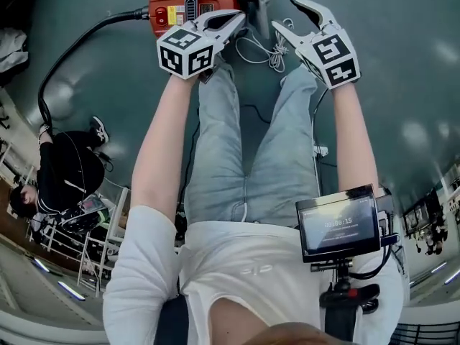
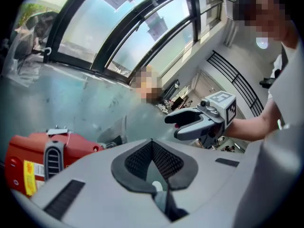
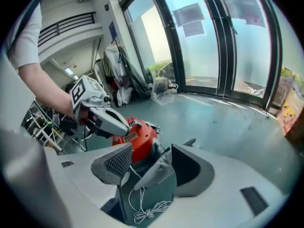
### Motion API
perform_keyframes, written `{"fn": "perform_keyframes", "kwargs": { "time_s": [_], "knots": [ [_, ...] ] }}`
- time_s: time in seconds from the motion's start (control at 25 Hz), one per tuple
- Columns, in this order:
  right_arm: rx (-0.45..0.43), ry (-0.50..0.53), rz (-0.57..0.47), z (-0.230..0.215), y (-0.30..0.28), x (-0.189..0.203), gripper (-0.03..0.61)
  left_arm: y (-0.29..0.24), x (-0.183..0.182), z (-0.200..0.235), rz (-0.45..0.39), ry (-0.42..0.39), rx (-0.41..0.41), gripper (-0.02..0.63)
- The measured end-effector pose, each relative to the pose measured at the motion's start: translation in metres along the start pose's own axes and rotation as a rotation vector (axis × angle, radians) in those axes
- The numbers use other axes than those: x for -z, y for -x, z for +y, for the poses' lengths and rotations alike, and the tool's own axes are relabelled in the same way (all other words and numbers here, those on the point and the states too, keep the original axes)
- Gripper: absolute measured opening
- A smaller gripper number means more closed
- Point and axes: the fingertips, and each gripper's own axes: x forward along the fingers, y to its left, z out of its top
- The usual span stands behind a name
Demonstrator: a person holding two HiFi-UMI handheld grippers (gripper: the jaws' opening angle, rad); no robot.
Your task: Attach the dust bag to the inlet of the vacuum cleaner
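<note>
The left tool (image 1: 237, 21) is held clenched and empty over the red vacuum cleaner (image 1: 188, 2). The right tool (image 1: 286, 16) is spread wide, apparently readied for what seems the grey dust bag (image 3: 154, 170), not yet fitted, on the floor (image 1: 402, 63) beside the cleaner.

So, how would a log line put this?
left gripper: shut | right gripper: open, facing bag | bag: beside red vacuum
</note>
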Motion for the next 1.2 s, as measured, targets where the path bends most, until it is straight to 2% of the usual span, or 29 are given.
{"fn": "perform_keyframes", "kwargs": {
  "time_s": [0.16, 0.24, 0.36, 0.44, 0.56, 0.64, 0.76, 0.88, 1.04, 1.2],
  "knots": [
    [0.01, -0.11, -0.134, 0.019, 0.07, -0.068, 0.272, 0.038, -0.065, -0.078, -0.11, -0.102, -0.015, 0.005],
    [0.022, -0.126, -0.233, 0.029, 0.116, -0.111, 0.272, 0.06, -0.108, -0.124, -0.179, -0.156, -0.019, 0.005],
    [0.096, -0.029, -0.426, 0.038, 0.19, -0.179, 0.272, 0.095, -0.175, -0.185, -0.302, -0.225, -0.002, 0.005],
    [0.133, 0.041, -0.551, 0.052, 0.239, -0.216, 0.272, 0.122, -0.207, -0.224, -0.353, -0.277, 0.014, 0.005],
    [0.209, 0.16, -0.711, 0.069, 0.337, -0.27, 0.272, 0.162, -0.264, -0.302, -0.404, -0.423, 0.016, 0.005],
    [0.284, 0.224, -0.796, 0.079, 0.407, -0.301, 0.272, 0.192, -0.307, -0.362, -0.467, -0.52, 0.035, 0.005],
    [0.342, 0.237, -0.871, 0.107, 0.476, -0.329, 0.272, 0.24, -0.341, -0.427, -0.57, -0.566, 0.066, 0.005],
    [0.375, 0.25, -0.921, 0.109, 0.5, -0.357, 0.272, 0.254, -0.37, -0.446, -0.643, -0.58, 0.069, 0.005],
    [0.402, 0.285, -0.963, 0.108, 0.515, -0.378, 0.272, 0.24, -0.391, -0.461, -0.651, -0.675, 0.058, 0.005],
    [0.409, 0.216, -1.055, 0.099, 0.529, -0.382, 0.27, 0.232, -0.397, -0.465, -0.677, -0.645, 0.099, 0.006]
  ]
}}
